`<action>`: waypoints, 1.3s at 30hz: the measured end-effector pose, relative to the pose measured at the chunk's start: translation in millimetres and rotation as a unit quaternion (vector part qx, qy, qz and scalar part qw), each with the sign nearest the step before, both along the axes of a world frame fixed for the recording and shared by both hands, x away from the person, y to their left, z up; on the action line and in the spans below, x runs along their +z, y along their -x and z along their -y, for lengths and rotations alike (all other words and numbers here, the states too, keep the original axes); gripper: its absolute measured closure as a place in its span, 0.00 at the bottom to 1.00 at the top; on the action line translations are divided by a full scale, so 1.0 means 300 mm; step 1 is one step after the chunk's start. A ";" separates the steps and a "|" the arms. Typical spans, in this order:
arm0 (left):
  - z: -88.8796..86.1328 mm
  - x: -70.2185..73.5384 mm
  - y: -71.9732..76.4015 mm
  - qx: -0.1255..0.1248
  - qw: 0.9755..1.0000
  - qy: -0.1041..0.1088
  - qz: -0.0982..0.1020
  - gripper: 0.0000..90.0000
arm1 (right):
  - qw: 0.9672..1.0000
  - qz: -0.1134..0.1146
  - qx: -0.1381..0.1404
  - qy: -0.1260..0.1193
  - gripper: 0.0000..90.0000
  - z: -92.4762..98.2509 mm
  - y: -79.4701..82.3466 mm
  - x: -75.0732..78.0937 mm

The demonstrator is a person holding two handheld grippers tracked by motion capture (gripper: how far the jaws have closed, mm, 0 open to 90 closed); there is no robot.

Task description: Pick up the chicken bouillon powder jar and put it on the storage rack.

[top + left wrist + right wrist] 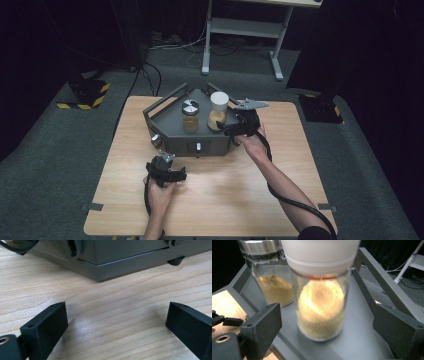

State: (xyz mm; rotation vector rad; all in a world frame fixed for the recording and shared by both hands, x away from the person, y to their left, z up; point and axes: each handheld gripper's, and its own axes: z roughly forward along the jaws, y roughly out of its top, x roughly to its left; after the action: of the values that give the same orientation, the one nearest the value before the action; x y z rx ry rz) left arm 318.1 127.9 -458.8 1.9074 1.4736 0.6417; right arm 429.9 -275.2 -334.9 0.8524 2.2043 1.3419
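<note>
A dark grey tray (167,120) with side handles stands at the back middle of the wooden table (225,200). On it stand two glass jars. The white-lidded jar (218,111) holds yellow grains, and the silver-lidded jar (190,116) to its left holds brownish powder. My right gripper (227,128) is level at the tray's right side and open. In the right gripper view the white-lidded jar (320,307) stands between the jaws of the right gripper (327,327), with gaps on both sides. The silver-lidded jar (274,288) is behind it. My left gripper (161,163) rests open on the table before the tray (120,255), and the left gripper (116,325) has only bare wood between its jaws.
The tray's front face carries small knobs (198,146). A white desk frame (240,30) stands on the carpet beyond the table. Black bases with yellow stripes sit on the floor at left (85,92) and right (320,107). Cables trail from both grippers toward the near table edge.
</note>
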 end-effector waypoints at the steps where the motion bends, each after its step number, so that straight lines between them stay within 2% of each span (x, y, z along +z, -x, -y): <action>1: 0.000 0.000 0.000 0.000 1.000 0.000 0.000 0.04 | 1.000 0.001 -0.001 0.000 0.09 0.006 0.005 -0.003; 7: 0.001 0.000 0.000 0.000 1.000 0.000 0.000 0.04 | 1.000 0.004 -0.001 -0.009 0.09 0.056 0.051 -0.030; 13: 0.001 0.000 0.000 0.000 1.000 0.000 0.000 0.04 | 1.000 0.012 0.001 -0.007 0.09 0.108 0.116 -0.064; 18: 0.001 0.000 0.000 0.000 1.000 0.000 0.000 0.04 | 1.000 0.004 -0.005 -0.010 0.09 0.160 0.172 -0.114; 23: 0.001 0.000 0.000 0.000 1.000 0.000 0.000 0.04 | 1.000 -0.012 -0.018 -0.002 0.09 0.194 0.216 -0.180; 31: 0.002 0.000 0.000 0.000 1.000 -0.001 0.000 0.04 | 0.998 -0.038 -0.050 0.018 0.09 0.211 0.233 -0.279; 39: 0.002 0.000 0.000 0.001 1.000 -0.001 0.000 0.04 | 0.995 -0.060 -0.080 0.025 0.08 0.218 0.223 -0.356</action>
State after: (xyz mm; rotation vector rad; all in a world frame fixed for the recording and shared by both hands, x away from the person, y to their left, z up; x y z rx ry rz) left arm 318.1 127.2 -458.9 1.9073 1.4741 0.6444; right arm 362.8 -340.5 -441.5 1.0914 2.1947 1.1835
